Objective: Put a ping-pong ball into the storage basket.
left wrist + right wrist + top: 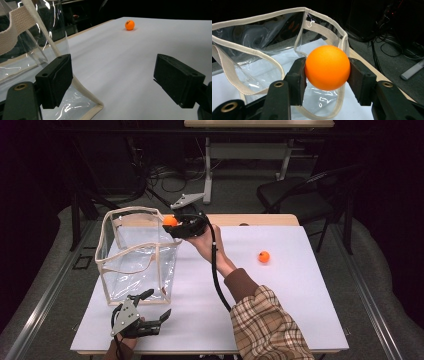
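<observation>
Our right gripper clamps an orange ball at the far right rim of the clear bag. Our left gripper rests wide open and empty near the bag's near corner, with a second ball lying far right on the table.

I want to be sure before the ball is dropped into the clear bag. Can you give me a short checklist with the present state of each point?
1. Right gripper shut on the held orange ball: ok.
2. Held ball over the clear bag opening: at its far right corner in the high view; fully inside the rim, cannot tell.
3. Bag standing upright, mouth open: ok.
4. Left gripper open, near the bag's front corner, not holding it: ok.
5. Second orange ball lying apart on the table: ok.
</observation>
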{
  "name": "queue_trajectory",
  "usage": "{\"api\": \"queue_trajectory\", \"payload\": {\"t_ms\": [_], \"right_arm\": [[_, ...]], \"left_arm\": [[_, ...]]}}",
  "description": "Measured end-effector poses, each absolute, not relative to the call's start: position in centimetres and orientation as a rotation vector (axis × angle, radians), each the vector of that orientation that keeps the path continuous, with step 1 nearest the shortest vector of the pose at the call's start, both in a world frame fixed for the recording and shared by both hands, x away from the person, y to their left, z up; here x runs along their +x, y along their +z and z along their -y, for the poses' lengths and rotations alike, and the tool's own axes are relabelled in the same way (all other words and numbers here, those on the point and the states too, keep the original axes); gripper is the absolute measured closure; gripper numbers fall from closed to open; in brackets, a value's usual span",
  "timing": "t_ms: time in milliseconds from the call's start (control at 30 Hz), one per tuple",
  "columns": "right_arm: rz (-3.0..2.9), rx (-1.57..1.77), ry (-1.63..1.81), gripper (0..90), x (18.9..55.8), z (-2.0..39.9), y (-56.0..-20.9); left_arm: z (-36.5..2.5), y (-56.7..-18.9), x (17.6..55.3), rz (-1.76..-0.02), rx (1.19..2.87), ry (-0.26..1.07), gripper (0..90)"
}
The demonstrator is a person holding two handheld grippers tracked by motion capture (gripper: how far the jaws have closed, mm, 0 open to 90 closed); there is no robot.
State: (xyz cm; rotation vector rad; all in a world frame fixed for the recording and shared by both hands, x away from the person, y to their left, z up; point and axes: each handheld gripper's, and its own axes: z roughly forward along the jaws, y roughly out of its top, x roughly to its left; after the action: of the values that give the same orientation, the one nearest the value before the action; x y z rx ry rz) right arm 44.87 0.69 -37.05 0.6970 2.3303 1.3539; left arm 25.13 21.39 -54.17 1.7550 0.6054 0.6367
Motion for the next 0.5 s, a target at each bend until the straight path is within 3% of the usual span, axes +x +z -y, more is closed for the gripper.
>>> {"api": "queue_trajectory", "payload": {"t_ms": [500], "right_arm": [[-2.378,0.689,1.326,51.0,45.4,-2.8,-37.7]], "left_arm": [[-21.4,-54.2,25.1,-0.600,1.757,0.635,15.6]]}}
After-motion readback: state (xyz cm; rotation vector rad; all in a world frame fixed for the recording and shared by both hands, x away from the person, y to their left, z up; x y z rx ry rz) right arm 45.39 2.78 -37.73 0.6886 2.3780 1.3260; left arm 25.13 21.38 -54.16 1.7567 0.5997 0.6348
